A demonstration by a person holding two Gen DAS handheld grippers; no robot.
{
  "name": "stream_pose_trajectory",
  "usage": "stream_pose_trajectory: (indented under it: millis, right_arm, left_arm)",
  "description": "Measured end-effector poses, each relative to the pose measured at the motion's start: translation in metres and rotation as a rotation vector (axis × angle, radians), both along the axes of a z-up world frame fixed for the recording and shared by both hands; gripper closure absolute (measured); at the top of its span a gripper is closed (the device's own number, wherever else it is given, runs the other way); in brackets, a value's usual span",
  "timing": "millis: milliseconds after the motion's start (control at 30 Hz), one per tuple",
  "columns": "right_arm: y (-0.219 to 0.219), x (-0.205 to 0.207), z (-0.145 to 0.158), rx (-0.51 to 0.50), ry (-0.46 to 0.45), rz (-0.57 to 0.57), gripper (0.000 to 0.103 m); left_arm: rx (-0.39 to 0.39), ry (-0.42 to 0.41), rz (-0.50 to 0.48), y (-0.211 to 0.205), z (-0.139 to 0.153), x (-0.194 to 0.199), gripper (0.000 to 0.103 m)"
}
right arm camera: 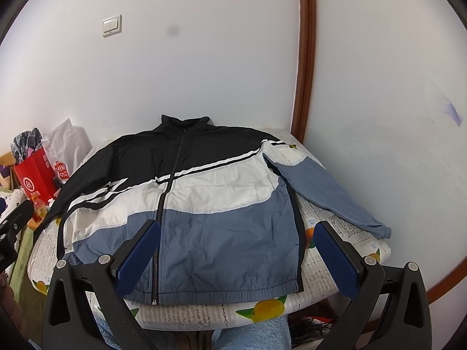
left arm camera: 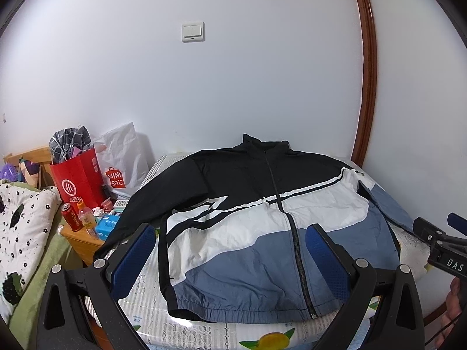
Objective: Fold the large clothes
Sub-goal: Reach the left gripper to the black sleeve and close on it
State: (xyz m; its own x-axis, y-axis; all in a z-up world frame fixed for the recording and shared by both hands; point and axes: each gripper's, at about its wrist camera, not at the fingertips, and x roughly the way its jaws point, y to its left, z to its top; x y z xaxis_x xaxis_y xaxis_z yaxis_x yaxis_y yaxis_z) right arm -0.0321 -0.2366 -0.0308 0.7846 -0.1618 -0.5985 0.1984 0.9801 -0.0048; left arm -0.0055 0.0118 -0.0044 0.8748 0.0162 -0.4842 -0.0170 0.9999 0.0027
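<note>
Hovering near the hem of the zipped jacket (left arm camera: 262, 233) spread flat on the desk (right arm camera: 335, 285), your left tongs (left arm camera: 230, 258) and right tongs (right arm camera: 238, 258) gape wide, empty.

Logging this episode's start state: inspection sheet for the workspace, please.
Surface: table under a white fruit-print cover.
Job's things: jacket spread flat, front up, zipped, unfolded; blue sleeve lies out to the side.
Clutter: red bag, white Miniso bag, can and bottle on a side stand.
Grippers: left hand-held gripper and right hand-held gripper both open, holding nothing, hovering near the hem.
Cables: tangle below the table edge.
Surroundings: white wall, light switch, wooden door frame.
</note>
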Motion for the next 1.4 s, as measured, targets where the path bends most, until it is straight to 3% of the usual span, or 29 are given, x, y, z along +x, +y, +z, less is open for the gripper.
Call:
stream_pose_trajectory:
  millis: [167,400,667,867,1033,1233,1400]
  right_arm:
    - [-0.003,0.012,-0.007,0.012,0.003,0.004,0.000]
    - [-0.006,0.052,-0.017,-0.012,0.043,0.041,0.000]
    - [-0.014,0.099,-0.037,0.050,0.076,0.098,0.000]
    - [-0.008,0.135,-0.055,0.138,0.108,0.161,0.003]
    - [0.008,0.164,-0.067,0.111,0.130,0.171,0.010]
    - [0.019,0.191,-0.078,0.127,0.166,0.195,0.010]
    - [0.020,0.207,-0.087,0.100,0.200,0.167,0.010]
  left_arm:
    - [0.003,0.024,0.005,0.009,-0.009,0.018,0.000]
    - [-0.078,0.101,0.026,0.042,-0.026,0.056,0.000]
    - [-0.031,0.196,0.129,0.092,-0.053,0.094,0.001]
    - [-0.048,0.247,0.196,0.126,-0.073,0.119,0.001]
    - [-0.061,0.287,0.215,0.146,-0.091,0.143,0.001]
    - [-0.042,0.318,0.198,0.160,-0.111,0.168,0.001]
    - [-0.003,0.328,0.244,0.174,-0.125,0.180,0.002]
